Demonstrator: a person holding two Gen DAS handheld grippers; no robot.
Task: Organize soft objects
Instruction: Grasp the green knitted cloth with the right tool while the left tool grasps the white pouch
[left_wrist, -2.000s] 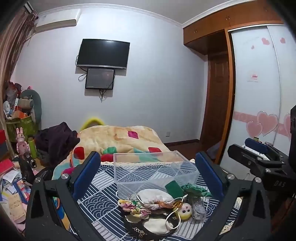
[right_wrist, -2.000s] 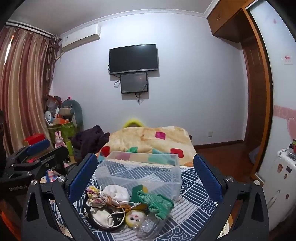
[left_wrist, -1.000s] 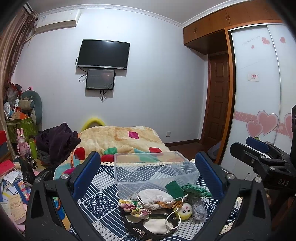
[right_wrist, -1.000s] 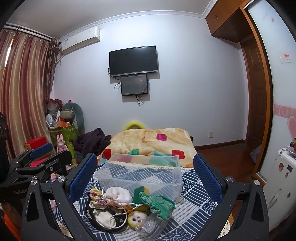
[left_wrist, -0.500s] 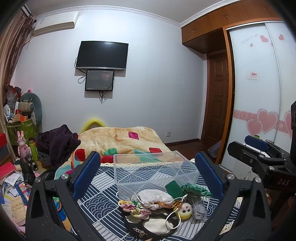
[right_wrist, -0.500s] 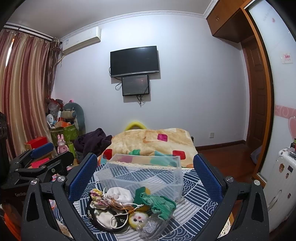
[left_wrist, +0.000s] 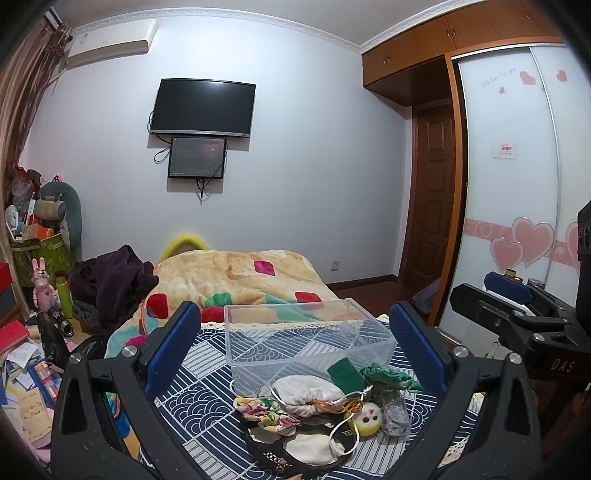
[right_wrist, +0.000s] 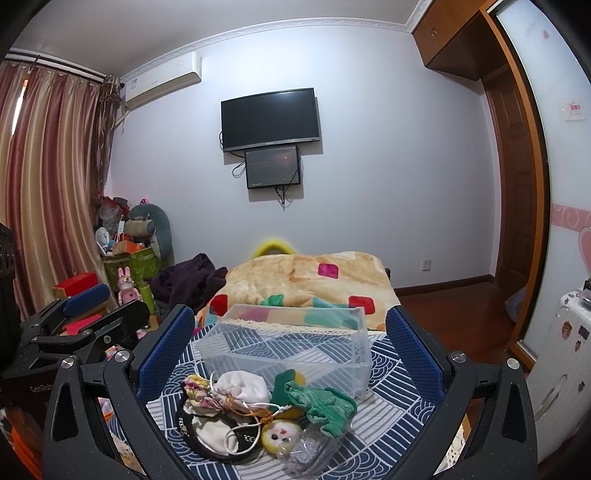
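A heap of soft objects lies on a blue-and-white patterned cloth (left_wrist: 207, 391): a white drawstring pouch (left_wrist: 304, 393), a floral scrunchie (left_wrist: 264, 410), a yellow doll face (left_wrist: 367, 419), a green cloth (left_wrist: 391, 376), a green sponge (left_wrist: 345, 373) and a black bag (left_wrist: 295, 446). An empty clear plastic box (left_wrist: 306, 336) stands just behind the heap. My left gripper (left_wrist: 295, 343) is open and empty, above and before the heap. My right gripper (right_wrist: 290, 347) is open and empty, held likewise; its view shows the pouch (right_wrist: 242, 386), green cloth (right_wrist: 321, 402) and box (right_wrist: 291, 339).
A bed with a yellow patterned blanket (left_wrist: 240, 277) lies behind the box. Dark clothes (left_wrist: 107, 280) and clutter pile up at the left. A wardrobe with heart stickers (left_wrist: 517, 221) stands at the right. A white suitcase (right_wrist: 554, 369) stands at the right in the right wrist view.
Both grippers have drifted only slightly; the views tilt a little. The heap and box have not moved, and both grippers stay open.
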